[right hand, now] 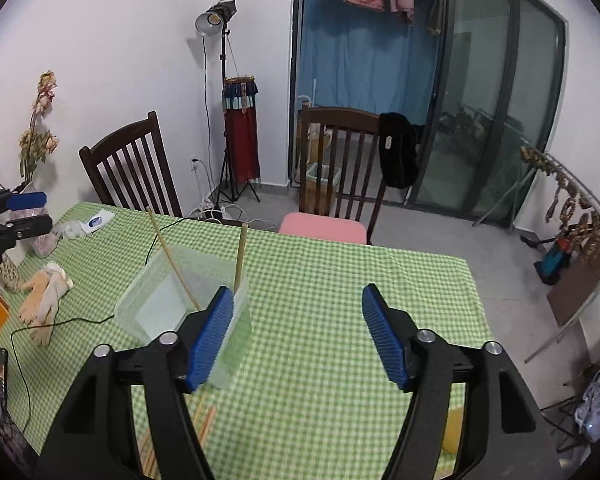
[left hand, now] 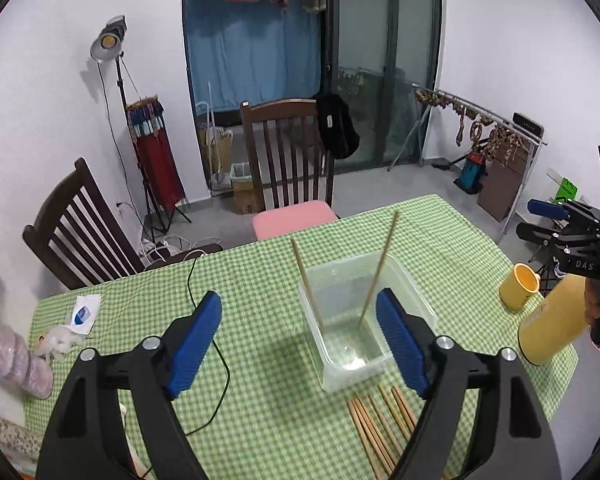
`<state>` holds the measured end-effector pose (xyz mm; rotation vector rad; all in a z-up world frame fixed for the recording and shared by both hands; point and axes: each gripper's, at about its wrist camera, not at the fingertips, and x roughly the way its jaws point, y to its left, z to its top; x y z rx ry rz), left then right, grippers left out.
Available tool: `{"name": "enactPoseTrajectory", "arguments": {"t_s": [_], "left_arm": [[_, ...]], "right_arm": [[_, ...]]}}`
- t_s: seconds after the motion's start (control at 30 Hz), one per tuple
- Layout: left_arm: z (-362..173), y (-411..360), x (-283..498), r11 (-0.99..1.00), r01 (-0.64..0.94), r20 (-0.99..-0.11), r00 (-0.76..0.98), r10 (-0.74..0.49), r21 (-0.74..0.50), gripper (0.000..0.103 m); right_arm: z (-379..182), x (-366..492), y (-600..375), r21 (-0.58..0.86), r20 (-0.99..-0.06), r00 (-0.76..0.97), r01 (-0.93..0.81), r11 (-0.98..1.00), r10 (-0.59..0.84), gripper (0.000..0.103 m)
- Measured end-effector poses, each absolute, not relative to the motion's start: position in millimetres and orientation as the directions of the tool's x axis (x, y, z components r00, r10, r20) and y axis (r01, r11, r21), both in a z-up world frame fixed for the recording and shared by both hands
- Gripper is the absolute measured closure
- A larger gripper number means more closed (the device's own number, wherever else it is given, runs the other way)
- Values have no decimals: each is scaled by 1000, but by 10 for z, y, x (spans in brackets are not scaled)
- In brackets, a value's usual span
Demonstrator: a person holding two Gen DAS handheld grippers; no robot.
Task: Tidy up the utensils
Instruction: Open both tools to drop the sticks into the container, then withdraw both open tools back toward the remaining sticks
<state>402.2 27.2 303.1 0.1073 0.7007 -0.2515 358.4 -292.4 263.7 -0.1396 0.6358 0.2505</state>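
Note:
A clear plastic box (left hand: 416, 300) stands on the green checked tablecloth (left hand: 260, 412). Two wooden chopsticks (left hand: 376, 276) lean upright inside it. Several more chopsticks (left hand: 376, 428) lie on the cloth in front of the box. My left gripper (left hand: 300, 344) is open and empty, hovering just left of and before the box. My right gripper (right hand: 298, 336) is open and empty to the right of the box (right hand: 148, 304); the leaning chopsticks (right hand: 176, 268) and loose chopsticks (right hand: 204, 420) show there too. The right gripper also appears at the far right of the left wrist view (left hand: 556, 220).
A yellow mug (left hand: 518, 286) and a tall yellow cylinder (left hand: 552, 324) stand at the table's right. A black cable (left hand: 216, 356), a tissue packet (left hand: 82, 314) and beige gloves (right hand: 46, 296) lie at the left. Two wooden chairs (left hand: 288, 152) stand behind the table.

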Motion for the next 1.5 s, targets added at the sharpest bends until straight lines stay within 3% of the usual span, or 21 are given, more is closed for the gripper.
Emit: {"name": "enactPoseTrajectory", "arguments": {"t_s": [0.5,0.7,0.9,1.13,1.3,1.5], "left_arm": [[2861,196,2441,963,268,-554,802,-222,3,16],[2505,258,1937,975,217,-495,844,-209,-42,16],[2148,327,1490,983,165,-447,875,-186,-85,11],[1519,248,823,999,41,-336,941,-48,-28,8],[1047,120,528,997,23,-333,942,-45,-69,8],[589,-83,293,993,99,-316,946,-75,62,8]], "right_arm": [[2435,2335,-2678,-131,-512,829,-332,934,223,21],[2195,1944,-2632,-171,-459,878,-239,956,137,16],[1807,1562,-2692,-125,-407,909,-155,980,92,11],[1178,1010,-2614,-139,-327,941,-139,980,87,8],[765,727,-2482,-146,-325,937,-187,971,132,8],[438,446,-2455,-62,-339,929,-181,981,150,8]]}}
